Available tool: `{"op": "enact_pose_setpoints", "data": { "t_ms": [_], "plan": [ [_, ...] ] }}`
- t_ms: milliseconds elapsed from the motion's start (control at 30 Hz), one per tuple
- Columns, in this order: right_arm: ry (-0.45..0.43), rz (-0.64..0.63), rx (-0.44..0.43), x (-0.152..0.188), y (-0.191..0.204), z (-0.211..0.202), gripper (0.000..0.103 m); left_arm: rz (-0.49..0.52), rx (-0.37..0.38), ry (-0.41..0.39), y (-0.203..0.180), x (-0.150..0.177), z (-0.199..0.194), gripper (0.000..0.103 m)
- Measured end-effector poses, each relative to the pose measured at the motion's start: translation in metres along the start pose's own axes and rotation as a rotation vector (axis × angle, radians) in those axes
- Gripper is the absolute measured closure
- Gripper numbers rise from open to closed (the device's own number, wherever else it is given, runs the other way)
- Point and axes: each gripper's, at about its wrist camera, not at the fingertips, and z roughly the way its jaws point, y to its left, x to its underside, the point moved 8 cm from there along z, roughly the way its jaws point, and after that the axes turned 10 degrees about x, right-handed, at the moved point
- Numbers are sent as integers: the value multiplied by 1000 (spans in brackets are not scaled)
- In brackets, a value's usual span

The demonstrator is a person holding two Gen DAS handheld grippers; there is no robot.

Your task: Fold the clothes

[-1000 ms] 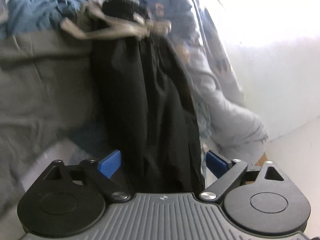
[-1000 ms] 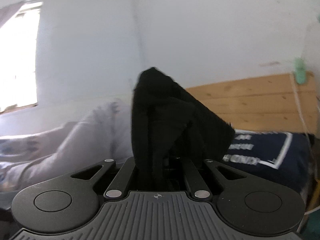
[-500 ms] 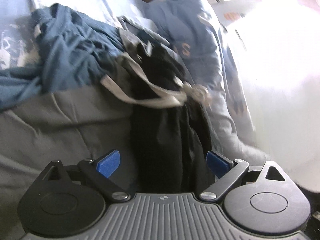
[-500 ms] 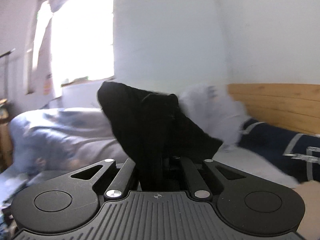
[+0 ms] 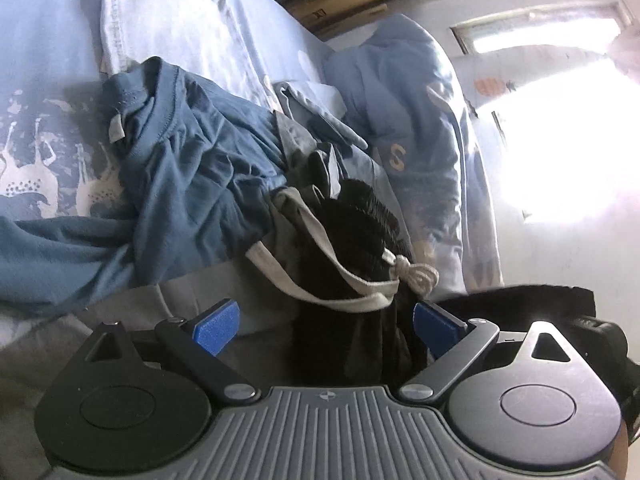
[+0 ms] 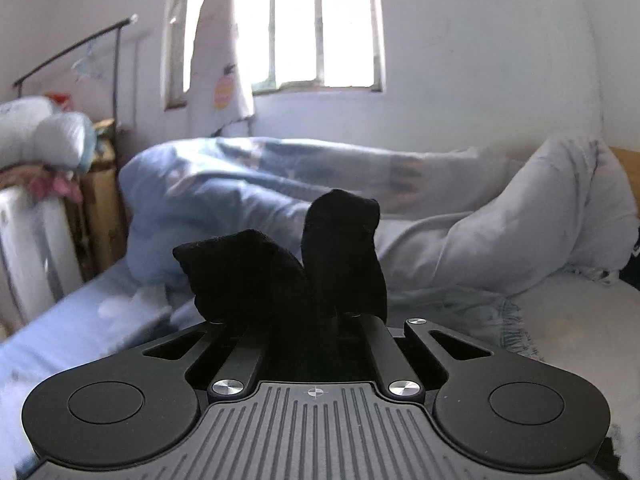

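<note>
**Folding has barely begun**

The right gripper (image 6: 320, 312) is pinching a bunch of the black garment (image 6: 340, 256), which sticks up in 2 lumps. The left gripper (image 5: 326, 320) is spread wide, with black cloth lying between its blue pads (image 5: 216, 326) but not squeezed. A blue shirt (image 5: 180, 176) sits crumpled on the bed (image 5: 48, 40). Nothing looks folded yet, so I think almost all the work is left.
</note>
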Motion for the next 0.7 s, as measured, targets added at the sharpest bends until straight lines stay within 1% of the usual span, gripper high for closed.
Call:
{"op": "enact_pose_setpoints", "data": {
  "t_ms": [33, 100, 133, 200, 267, 367, 467, 567, 700],
  "plan": [
    [-30, 18, 24, -9, -4, 1, 100, -8, 6, -1, 0, -1, -1, 4],
    [-116, 68, 99, -24, -18, -1, 99, -19, 17, -4, 0, -3, -1, 4],
    [-130, 71, 120, -26, -20, 0, 99, -22, 23, -6, -1, -4, -1, 3],
    [-96, 29, 114, -16, -9, 5, 99, -16, 20, -16, 0, -7, 0, 2],
    [-32, -27, 79, 5, 10, 14, 99, -19, 13, -18, 2, -8, 2, 2],
    [126, -105, 4, 53, 50, 30, 99, -32, 0, -34, 7, -12, 1, 2],
    [194, -236, -44, 91, 96, 24, 99, -14, -16, -67, 7, -18, -4, 2],
    [189, -353, -71, 112, 128, 6, 99, 15, -37, -111, 6, -27, -11, 2],
    [180, -482, -86, 135, 160, -9, 91, 16, -69, -156, 12, -36, -18, 1]
  ]
}}
